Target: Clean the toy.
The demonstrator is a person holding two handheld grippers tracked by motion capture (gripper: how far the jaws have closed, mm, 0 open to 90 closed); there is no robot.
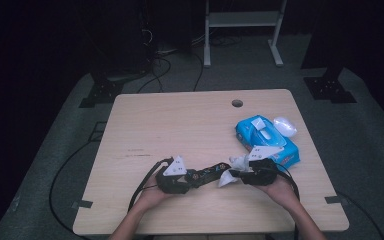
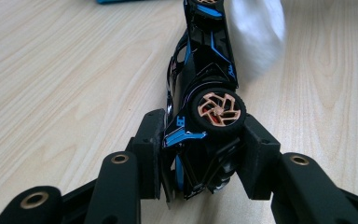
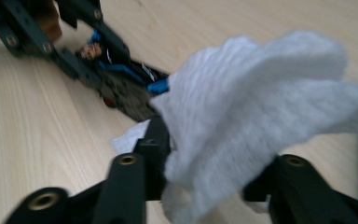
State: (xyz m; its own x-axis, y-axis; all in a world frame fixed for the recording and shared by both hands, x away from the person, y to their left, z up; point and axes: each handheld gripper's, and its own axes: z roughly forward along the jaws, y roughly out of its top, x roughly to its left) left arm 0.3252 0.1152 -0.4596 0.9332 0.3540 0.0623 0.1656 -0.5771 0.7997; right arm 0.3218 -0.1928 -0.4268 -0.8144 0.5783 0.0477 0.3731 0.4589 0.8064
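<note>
A black toy car (image 2: 205,79) with blue trim and copper wheels lies on its side on the wooden table (image 1: 180,125). My left gripper (image 2: 200,154) is shut on one end of it, and both pads press its body by the wheel. In the high view the car (image 1: 207,173) spans the gap between the left gripper (image 1: 192,177) and the right gripper (image 1: 235,175). The right gripper (image 3: 209,163) is shut on a crumpled white wipe (image 3: 251,112), held just off the car's other end (image 3: 130,88). The wipe (image 1: 227,177) hides the right pads.
A blue pack of wipes (image 1: 266,140) lies to the right, just behind the right gripper, with a white oval object (image 1: 284,126) beside it. A cable hole (image 1: 237,103) sits near the table's far edge. Cables trail off the table's near-left side.
</note>
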